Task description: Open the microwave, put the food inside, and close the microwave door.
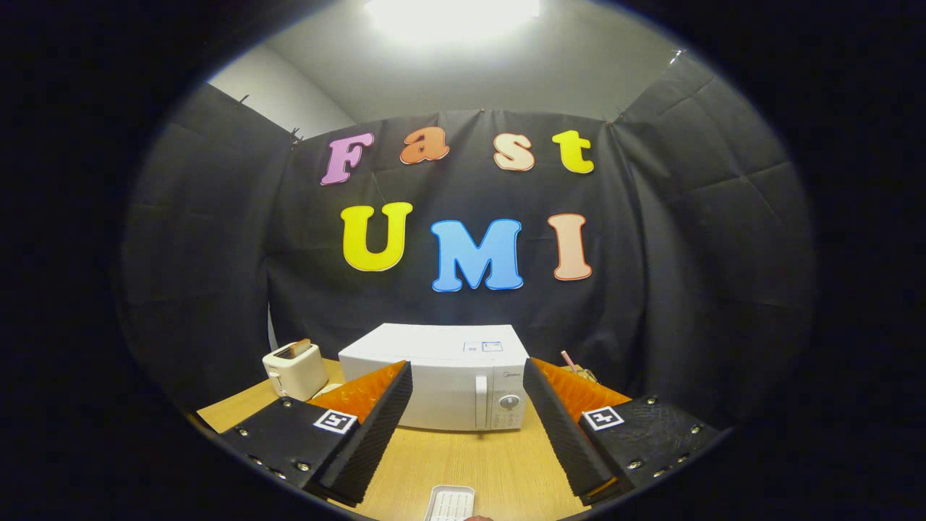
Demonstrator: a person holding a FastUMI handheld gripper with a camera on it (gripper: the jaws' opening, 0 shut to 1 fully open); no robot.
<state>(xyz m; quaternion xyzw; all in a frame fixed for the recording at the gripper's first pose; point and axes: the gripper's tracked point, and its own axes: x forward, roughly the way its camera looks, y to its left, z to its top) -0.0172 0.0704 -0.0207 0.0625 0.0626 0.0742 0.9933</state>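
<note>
- The gripper [466,427] is spread wide, its two fingers far apart with nothing between them but bare desk; neither finger touches anything.
- Each finger carries a ribbed pad on its inner face, and a small square black-and-white marker [334,420] sits on the mount behind the left one, with a matching one on the right mount.
- The microwave [441,376], a white box, stands on the wooden desk [463,463] beyond the fingers, towards the desk's far edge and framed in the gap between the fingertips.
- Its door is shut. An upright white handle [480,402] runs down the door's right side, and just right of that is the control panel with a round knob [509,401].
- A small label lies on the microwave's top, near its right end; it is too small to make out.
- A white tray [450,503] with a ridged floor lies on the desk at the near edge, between the fingers and closer in than their tips, well apart from the microwave. What it holds cannot be told, as only its far end shows.
- A cream toaster [294,370] stands near the desk's far left corner, just left of the microwave and apart from it, with a brown slice standing up out of its slot.
- To the right of the microwave, behind the right finger, a thin pink stick [568,359] pokes up; what it belongs to is hidden.
- Black cloth hangs behind the desk as the booth's wall.
</note>
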